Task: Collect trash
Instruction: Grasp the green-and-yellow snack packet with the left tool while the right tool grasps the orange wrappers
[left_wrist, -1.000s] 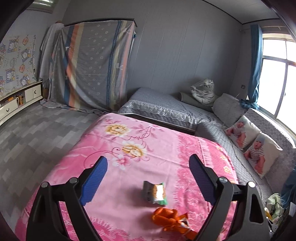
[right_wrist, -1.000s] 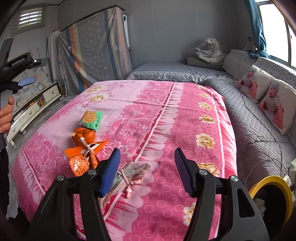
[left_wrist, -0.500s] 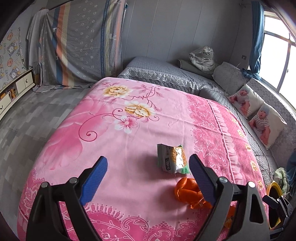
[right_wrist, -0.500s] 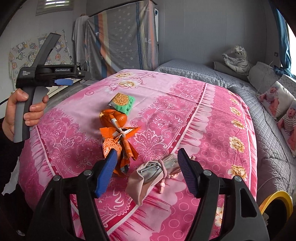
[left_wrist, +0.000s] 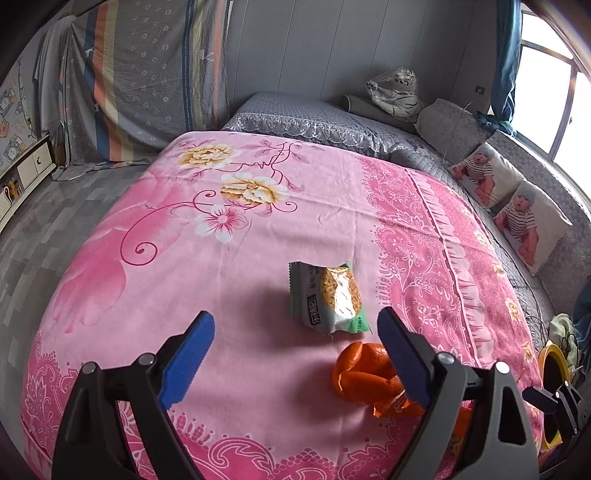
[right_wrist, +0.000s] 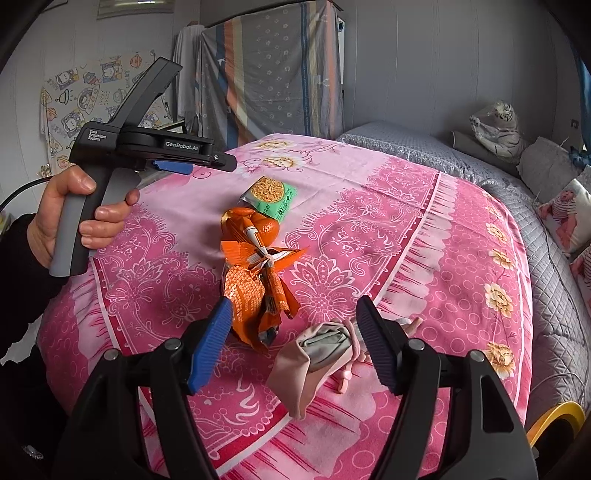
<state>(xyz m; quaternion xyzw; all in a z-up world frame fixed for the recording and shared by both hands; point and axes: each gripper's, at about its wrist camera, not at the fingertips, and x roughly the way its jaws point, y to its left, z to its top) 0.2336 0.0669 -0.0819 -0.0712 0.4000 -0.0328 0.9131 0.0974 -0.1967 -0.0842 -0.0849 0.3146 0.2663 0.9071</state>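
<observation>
Left wrist view first: my left gripper (left_wrist: 291, 334) is spread wide over the pink floral bedspread (left_wrist: 229, 258), nothing between the pads. Just past them lies the green-and-white snack packet (left_wrist: 327, 297), flat on the cloth, biscuit picture up. Closer in and touching the packet's near end is the orange peel (left_wrist: 360, 373), partly tucked behind my right-side finger, with crumpled orange wrapper (left_wrist: 391, 406) right next to it.

Over at the far right edge I can see the yellow-rimmed bin (left_wrist: 550, 363) down beside the bed. Its inside just looks dark from here, so I can't tell what's in it.

From the right wrist camera, my right gripper (right_wrist: 295, 341) has its jaws apart and they're opening a little more. The orange wrapper (right_wrist: 255, 295) sits just ahead of the left pad, and a pinkish-grey bundle tied with a pink string (right_wrist: 321, 350) lies between the fingers, closer to the right one. The pads aren't pressing on either. The peel (right_wrist: 262, 225) and the packet (right_wrist: 269, 194) line up beyond that. The bin's yellow rim (right_wrist: 554, 421) pokes in at the bottom right corner, contents hidden.

My left hand (right_wrist: 70, 218) shows at the left, wrapped round the other gripper's handle, held above the bed edge.
</observation>
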